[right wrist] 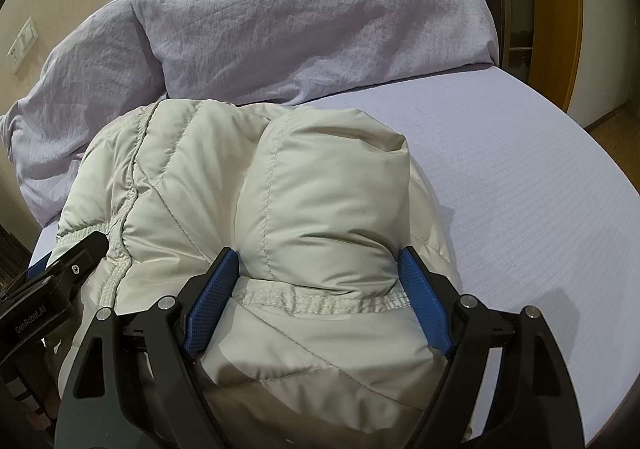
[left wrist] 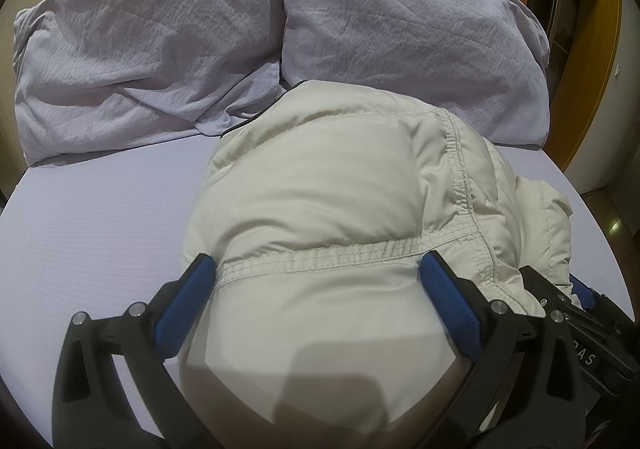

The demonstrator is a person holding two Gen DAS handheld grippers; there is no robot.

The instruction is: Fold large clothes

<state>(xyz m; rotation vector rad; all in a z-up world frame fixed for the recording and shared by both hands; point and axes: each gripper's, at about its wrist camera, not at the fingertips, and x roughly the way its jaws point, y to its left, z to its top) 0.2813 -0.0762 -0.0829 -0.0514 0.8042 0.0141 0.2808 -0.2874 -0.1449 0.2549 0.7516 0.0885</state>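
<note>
A cream quilted puffer jacket point(left wrist: 320, 177) lies bundled on the lilac bed sheet point(left wrist: 100, 217). In the left wrist view my left gripper point(left wrist: 316, 259) straddles the near end of the bundle, and its blue pads point(left wrist: 184, 305) press into the fabric on both sides along a stitched seam. The right wrist view shows the same jacket point(right wrist: 320, 177), with my right gripper point(right wrist: 318, 253) closed wide on a puffy fold that is pinched in between the pads point(right wrist: 424, 305). The two grippers sit side by side. Each one's body shows at the edge of the other's view.
Two wrinkled lilac pillows point(left wrist: 140, 49) point(left wrist: 400, 17) lean against the headboard wall behind the jacket. Bare sheet point(right wrist: 520, 177) stretches to the right, up to the bed's edge. A wooden door frame point(right wrist: 556, 9) stands beyond that edge, and a wall socket point(right wrist: 22, 45) is at the left.
</note>
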